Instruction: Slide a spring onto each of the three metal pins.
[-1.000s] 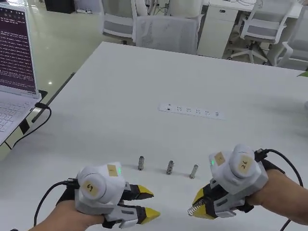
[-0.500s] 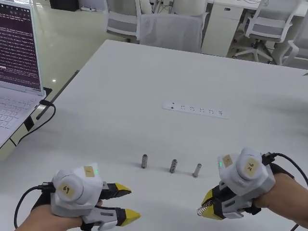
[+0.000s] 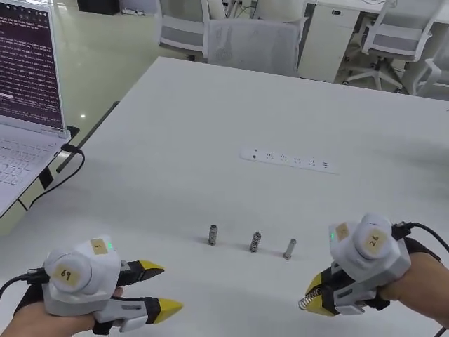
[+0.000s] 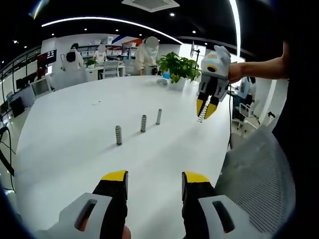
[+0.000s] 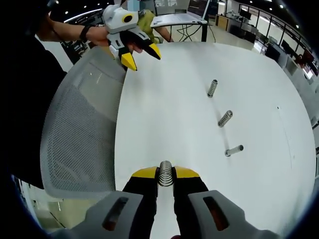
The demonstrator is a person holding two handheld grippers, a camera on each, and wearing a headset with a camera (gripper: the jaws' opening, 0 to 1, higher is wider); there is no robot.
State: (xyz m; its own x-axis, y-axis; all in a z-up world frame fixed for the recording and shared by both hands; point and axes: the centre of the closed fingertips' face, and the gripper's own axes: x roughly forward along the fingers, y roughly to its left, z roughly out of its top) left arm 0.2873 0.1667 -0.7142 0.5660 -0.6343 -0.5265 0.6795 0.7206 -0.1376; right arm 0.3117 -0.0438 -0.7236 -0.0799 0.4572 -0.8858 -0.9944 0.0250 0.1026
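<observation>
Three upright metal pins stand in a row on the white table. The left pin (image 3: 212, 235) and the middle pin (image 3: 256, 243) each carry a spring, while the right pin (image 3: 290, 248) is bare. My right gripper (image 3: 313, 298) hovers near the table's front edge, right of the row, shut on a small spring (image 5: 165, 173) that sticks out between its yellow tips. My left gripper (image 3: 158, 286) is open and holds nothing, well to the left of the pins. The row also shows in the left gripper view (image 4: 143, 123), with the right gripper (image 4: 206, 107) beyond it.
An open laptop (image 3: 21, 105) with a black cable (image 3: 63, 168) sits at the table's left edge. A white power strip (image 3: 291, 159) lies mid-table behind the pins. Mesh office chairs (image 3: 252, 45) stand at the far side, and another chair (image 5: 79, 129) is below the near edge.
My left gripper has drawn back to the left, away from the pins, still open. The right gripper has drifted slightly right with the spring. The head camera has shifted.
</observation>
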